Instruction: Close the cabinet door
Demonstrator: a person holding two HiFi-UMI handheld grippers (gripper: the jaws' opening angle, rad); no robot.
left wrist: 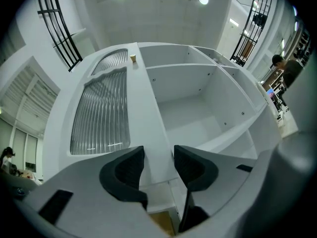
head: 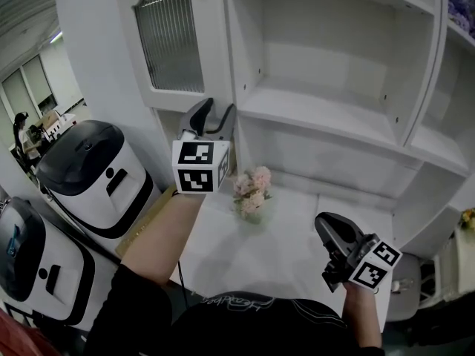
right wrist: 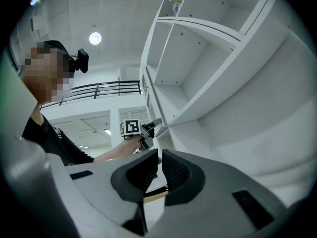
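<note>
The white cabinet door (head: 171, 39) with a ribbed glass panel stands swung out at the upper left, and the open shelves (head: 319, 117) lie to its right. My left gripper (head: 215, 112) is raised at the door's lower free corner. In the left gripper view its jaws stand open (left wrist: 158, 165), with the door's (left wrist: 101, 113) white edge stile running up between them; I see no pad pressing on it. My right gripper (head: 326, 225) hangs low at the right over the counter, its jaws (right wrist: 160, 165) together with nothing between them.
A small bunch of pink flowers (head: 252, 191) stands on the white counter (head: 297, 228) under the shelves. Two black-and-white machines (head: 89, 169) sit at the left beside the cabinet. A person (left wrist: 282, 66) stands far off in the room.
</note>
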